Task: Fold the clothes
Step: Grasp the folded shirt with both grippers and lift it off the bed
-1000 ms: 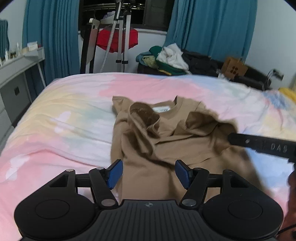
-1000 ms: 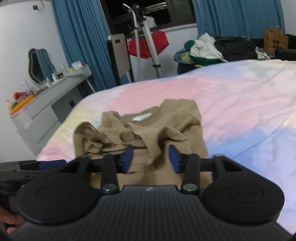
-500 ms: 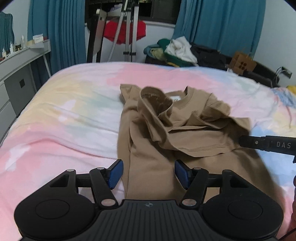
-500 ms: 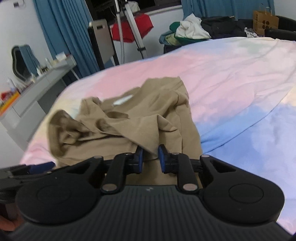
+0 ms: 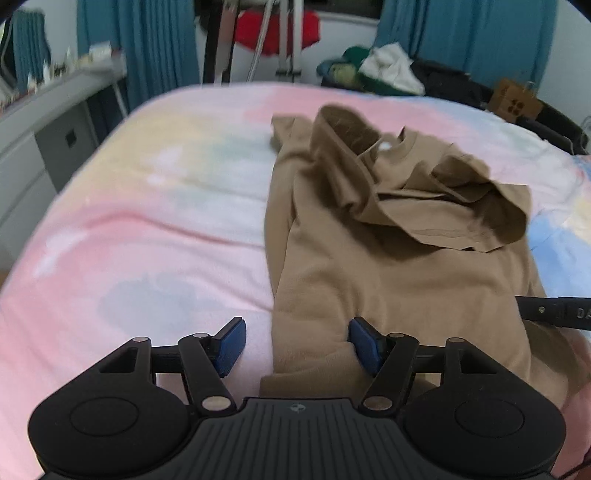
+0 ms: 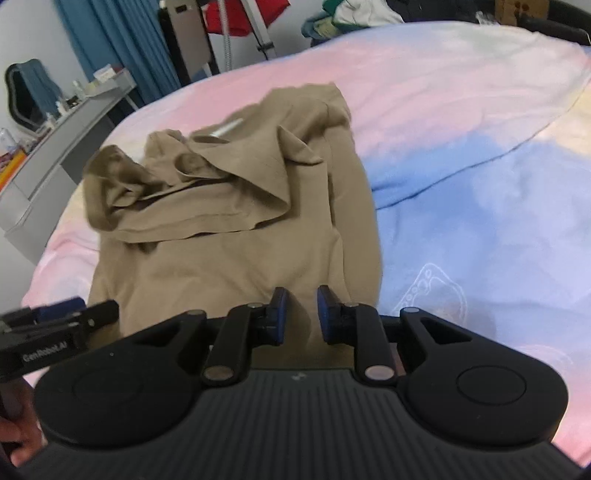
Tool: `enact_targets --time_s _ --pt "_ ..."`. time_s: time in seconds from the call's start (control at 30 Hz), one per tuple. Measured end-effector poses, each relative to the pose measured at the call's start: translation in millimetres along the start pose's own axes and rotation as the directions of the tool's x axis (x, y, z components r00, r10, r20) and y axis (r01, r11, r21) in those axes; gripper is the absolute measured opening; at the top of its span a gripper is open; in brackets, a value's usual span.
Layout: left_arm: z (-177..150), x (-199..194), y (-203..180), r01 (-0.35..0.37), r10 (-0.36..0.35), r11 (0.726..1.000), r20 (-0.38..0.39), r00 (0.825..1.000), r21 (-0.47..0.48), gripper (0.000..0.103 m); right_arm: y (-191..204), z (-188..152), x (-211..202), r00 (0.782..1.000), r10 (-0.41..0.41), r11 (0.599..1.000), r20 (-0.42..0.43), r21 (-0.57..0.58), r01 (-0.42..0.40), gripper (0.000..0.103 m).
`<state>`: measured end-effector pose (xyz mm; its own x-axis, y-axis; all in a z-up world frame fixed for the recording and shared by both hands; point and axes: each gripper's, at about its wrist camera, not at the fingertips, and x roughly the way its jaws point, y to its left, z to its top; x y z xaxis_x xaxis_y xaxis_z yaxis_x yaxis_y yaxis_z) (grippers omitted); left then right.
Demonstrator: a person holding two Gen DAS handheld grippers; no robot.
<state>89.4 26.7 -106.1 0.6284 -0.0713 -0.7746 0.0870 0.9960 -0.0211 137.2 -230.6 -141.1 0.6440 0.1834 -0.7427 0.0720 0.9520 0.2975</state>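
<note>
We see a tan short-sleeved cotton T-shirt [image 5: 388,280] lying on a bed with a pastel pink, blue and yellow tie-dye sheet [image 5: 147,229], its collar toward the far end and both sleeves flopped loosely over the chest in a rumpled heap. The lower part of the shirt lies fairly flat, with its hem nearest us.

Our left gripper [image 5: 296,343] hangs over the hem's left corner with its blue-padded fingers [image 5: 231,345] spread wide; the shirt's left edge runs between them, but nothing is pinched. Our right gripper [image 6: 299,314] sits at the hem near the shirt's right edge, its fingers [image 6: 277,314] drawn close with a narrow gap; fabric lies behind that gap, and we cannot tell whether any is caught.

Each gripper shows at the edge of the other's view, low beside the hem.

Around the bed we see teal pleated curtains [image 5: 159,51], a grey dresser with small bottles along the wall [image 6: 62,136], a metal tripod stand [image 5: 284,40] with a red cloth [image 5: 277,26] behind it, a pile of mixed clothes in green, white and black [image 5: 384,70], and a brown cardboard box with dark round dots [image 5: 515,103]. Nothing lies on the sheet between the grippers and the shirt.
</note>
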Motion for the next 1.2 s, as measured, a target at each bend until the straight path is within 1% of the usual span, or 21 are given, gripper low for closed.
enact_targets --time_s 0.1,0.2,0.23,0.3,0.33,0.4,0.43,0.5,0.53,0.57,0.6,0.63,0.67,0.73,0.8,0.87,0.97,1.03,1.1,1.17,1.2 --pt "0 -2 4 0.010 -0.010 1.000 -0.006 1.000 -0.027 0.066 -3 1 2 1.000 0.009 1.000 0.004 0.016 -0.009 0.020" --pt "-2 -16 11 0.046 -0.049 0.994 -0.034 0.998 -0.099 0.067 -6 2 0 1.000 0.023 0.999 0.008 0.041 -0.023 0.021" --pt "-2 -21 15 0.060 -0.067 0.990 -0.047 0.997 -0.132 0.069 -6 3 -1 1.000 0.026 0.998 0.011 0.049 -0.027 0.021" --pt "-6 -40 26 0.152 -0.170 0.957 -0.050 0.984 -0.245 0.082 -8 4 -5 0.999 0.038 0.997 0.023 0.068 -0.040 0.022" --pt "-12 -42 31 0.208 -0.237 0.926 -0.057 0.970 -0.315 0.083 -9 5 -8 0.998 0.045 0.996 0.032 0.077 -0.047 0.022" --pt "-24 -47 41 0.308 -0.371 0.838 -0.056 0.927 -0.451 0.088 -11 6 -14 0.997 0.060 0.994 0.054 0.092 -0.065 0.023" --pt "-30 -49 46 0.351 -0.435 0.782 -0.048 0.899 -0.515 0.090 -12 7 -16 0.995 0.071 0.991 0.066 0.105 -0.078 0.023" --pt "-41 -54 56 0.420 -0.554 0.650 -0.017 0.833 -0.633 0.091 -15 10 -22 0.992 0.092 0.986 0.090 0.133 -0.104 0.023" --pt "-46 -53 58 0.422 -0.558 0.628 -0.001 0.830 -0.654 0.091 -16 11 -24 0.989 0.103 0.982 0.103 0.146 -0.117 0.023" --pt "-48 -49 58 0.416 -0.553 0.624 0.002 0.833 -0.662 0.092 -17 12 -27 0.987 0.115 0.978 0.115 0.161 -0.133 0.023" --pt "-49 -42 57 0.407 -0.558 0.624 -0.015 0.830 -0.667 0.092 -19 12 -28 0.983 0.136 0.971 0.125 0.182 -0.157 0.023" --pt "-49 -35 58 0.404 -0.567 0.612 -0.022 0.823 -0.680 0.092 -21 11 -30 0.978 0.159 0.961 0.133 0.205 -0.184 0.023" --pt "-51 -29 59 0.397 -0.573 0.593 -0.020 0.819 -0.701 0.092 -23 12 -32 0.973 0.184 0.951 0.138 0.226 -0.212 0.023" --pt "-56 -29 63 0.378 -0.572 0.548 -0.005 0.820 -0.746 0.092 -26 12 -32 0.962 0.230 0.927 0.145 0.268 -0.262 0.023" --pt "-55 -35 64 0.380 -0.567 0.544 0.006 0.824 -0.748 0.091 -29 11 -33 0.953 0.260 0.908 0.154 0.298 -0.296 0.023" --pt "-54 -38 68 0.365 -0.543 0.554 0.008 0.840 -0.748 0.091 -31 11 -30 0.955 0.255 0.902 0.151 0.318 -0.291 0.023" --pt "-54 -46 70 0.321 -0.478 0.602 -0.007 0.879 -0.731 0.090 -34 10 -23 0.954 0.269 0.887 0.133 0.350 -0.300 0.023" --pt "-52 -54 71 0.314 -0.451 0.624 -0.003 0.892 -0.716 0.090 -33 10 -19 0.959 0.256 0.896 0.125 0.342 -0.284 0.023" --pt "-52 -62 70 0.321 -0.451 0.630 0.003 0.892 -0.707 0.090 -30 11 -12 0.969 0.226 0.911 0.102 0.329 -0.247 0.023" --pt "-53 -76 70 0.352 -0.478 0.627 0.014 0.878 -0.694 0.090 -28 12 -4 0.979 0.189 0.927 0.070 0.317 -0.202 0.023" --pt "-52 -84 65 0.386 -0.502 0.626 0.028 0.864 -0.678 0.091 -30 11 0 0.982 0.180 0.929 0.061 0.319 -0.190 0.022"
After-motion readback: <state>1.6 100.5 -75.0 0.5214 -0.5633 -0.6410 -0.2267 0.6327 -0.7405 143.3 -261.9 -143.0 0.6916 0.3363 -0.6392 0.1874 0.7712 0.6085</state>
